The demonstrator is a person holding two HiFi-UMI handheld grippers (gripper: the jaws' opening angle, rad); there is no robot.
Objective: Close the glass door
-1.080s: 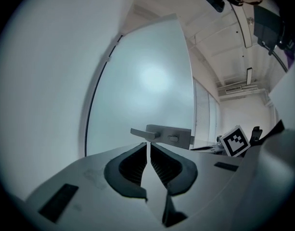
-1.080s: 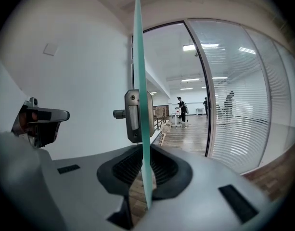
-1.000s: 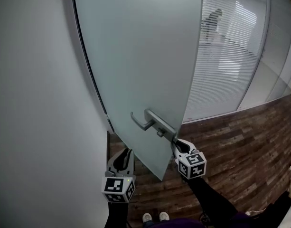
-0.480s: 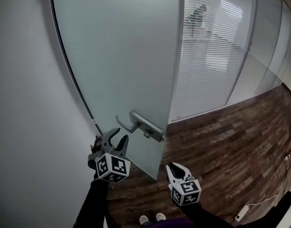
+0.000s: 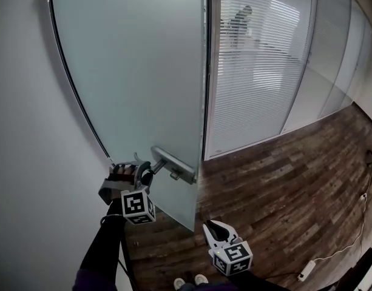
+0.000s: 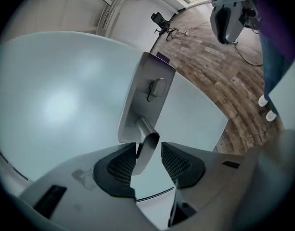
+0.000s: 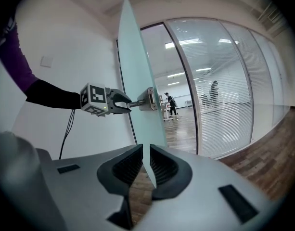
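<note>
Got a tall frosted glass door point(image 5: 143, 71), standing ajar. Sticking off it, a silver metal lever handle point(image 5: 163, 158). Left gripper point(image 5: 143, 170) straddling that lever, jaws wide, just been opening, not pinching. Right gripper point(image 5: 212, 227) below the door's corner, jaws barely apart, empty.

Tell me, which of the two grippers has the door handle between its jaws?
The left gripper: its jaws, which have just been opening, straddle the lever handle. The right gripper hangs lower, away from it, holding nothing.
</note>
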